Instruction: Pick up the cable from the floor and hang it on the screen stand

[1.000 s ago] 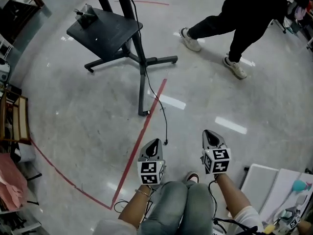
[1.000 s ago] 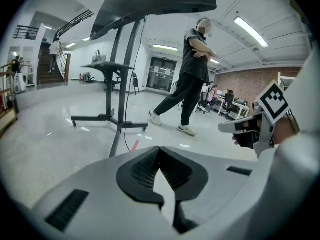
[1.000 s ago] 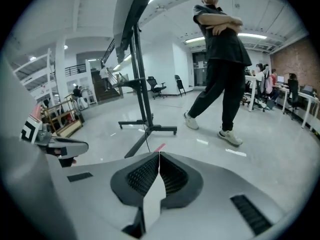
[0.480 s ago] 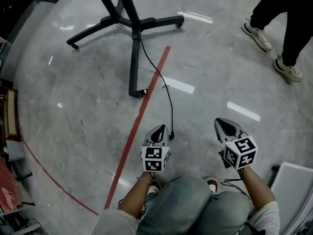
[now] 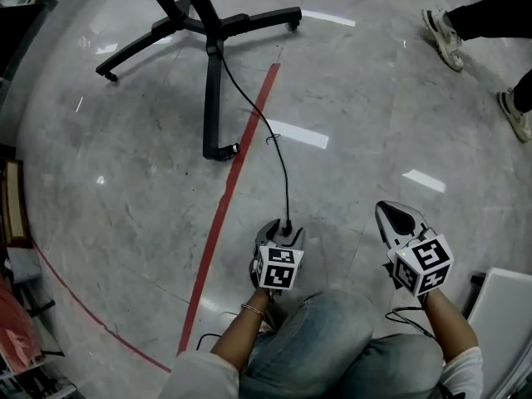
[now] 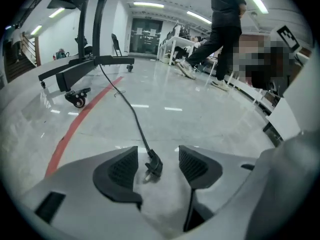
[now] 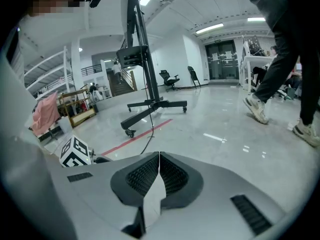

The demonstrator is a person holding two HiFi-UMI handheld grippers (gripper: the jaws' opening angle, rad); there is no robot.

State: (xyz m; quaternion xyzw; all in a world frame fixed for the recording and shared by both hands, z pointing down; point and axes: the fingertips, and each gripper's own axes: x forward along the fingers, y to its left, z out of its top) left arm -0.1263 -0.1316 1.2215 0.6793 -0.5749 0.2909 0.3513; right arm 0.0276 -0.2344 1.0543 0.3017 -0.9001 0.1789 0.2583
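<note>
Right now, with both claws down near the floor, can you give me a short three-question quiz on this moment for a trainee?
1. True or false: the right claw is shut with nothing in it.
2. What lies between the jaws of the left claw? A) the cable's plug B) a caster wheel C) a shoe
3. From the plug, what does the cable run back to?

Key
1. True.
2. A. The jaws have just been opening and stand apart on either side of the plug, with the pads not pressing on it.
3. The base of the screen stand.
</note>
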